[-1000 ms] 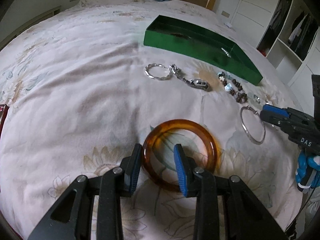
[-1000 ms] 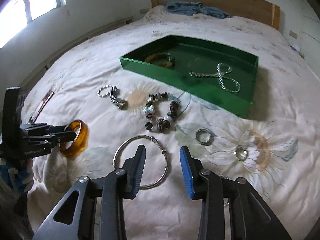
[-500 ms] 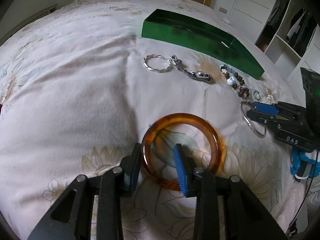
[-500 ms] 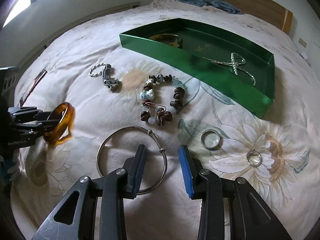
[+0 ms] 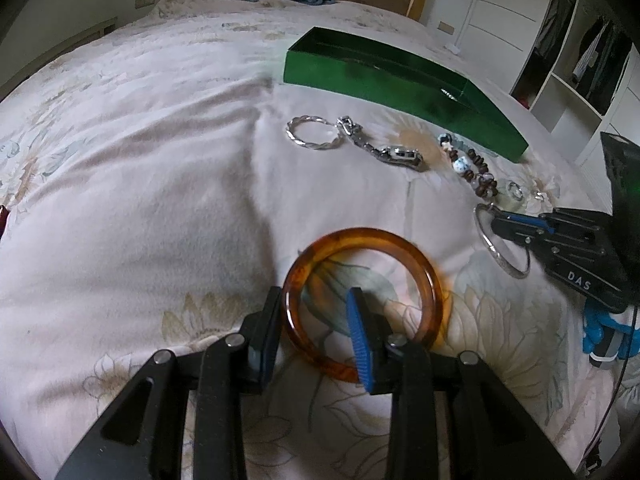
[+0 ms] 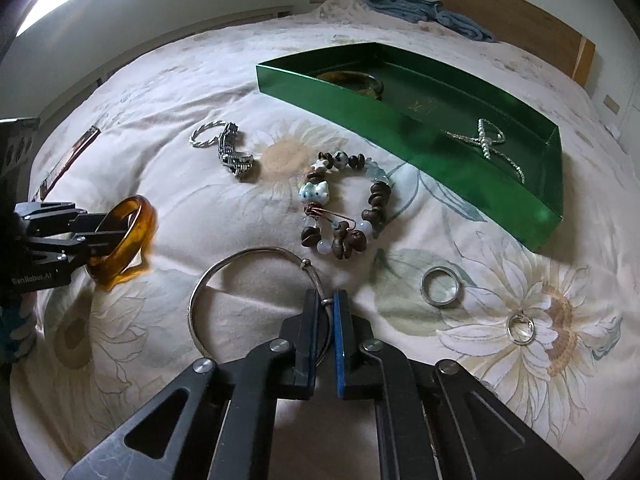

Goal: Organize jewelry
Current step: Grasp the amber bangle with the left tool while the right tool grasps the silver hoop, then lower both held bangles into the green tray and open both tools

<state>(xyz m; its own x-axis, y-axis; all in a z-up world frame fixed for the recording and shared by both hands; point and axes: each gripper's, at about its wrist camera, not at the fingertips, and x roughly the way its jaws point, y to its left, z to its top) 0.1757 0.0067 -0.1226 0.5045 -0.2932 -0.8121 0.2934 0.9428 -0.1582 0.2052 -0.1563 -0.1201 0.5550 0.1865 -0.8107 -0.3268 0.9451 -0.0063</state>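
Observation:
An amber bangle (image 5: 360, 234) is tilted up off the floral bedspread. My left gripper (image 5: 314, 296) straddles its near rim, one pad outside and one inside the ring, and its jaws are closing on that rim. From the right wrist view the bangle (image 6: 146, 220) hangs in the left gripper (image 6: 100, 232). My right gripper (image 6: 325, 296) is shut on the thin wire of a large silver bangle (image 6: 240, 255), which lies on the bed. A green box (image 6: 360, 112) behind holds another amber bangle (image 6: 360, 80) and a silver chain (image 6: 488, 140).
Loose on the bedspread are a beaded bracelet (image 6: 376, 196), a twisted silver ring with a chain bracelet (image 6: 232, 152), a plain ring (image 6: 440, 286) and a small stone ring (image 6: 520, 328). A blue cloth (image 6: 420, 4) lies by the headboard. Open wardrobe shelves (image 5: 580, 60) stand to the right.
The right gripper sank a little and its jaws went from open around the silver bangle's wire to shut on it. The left gripper stayed put with the amber bangle.

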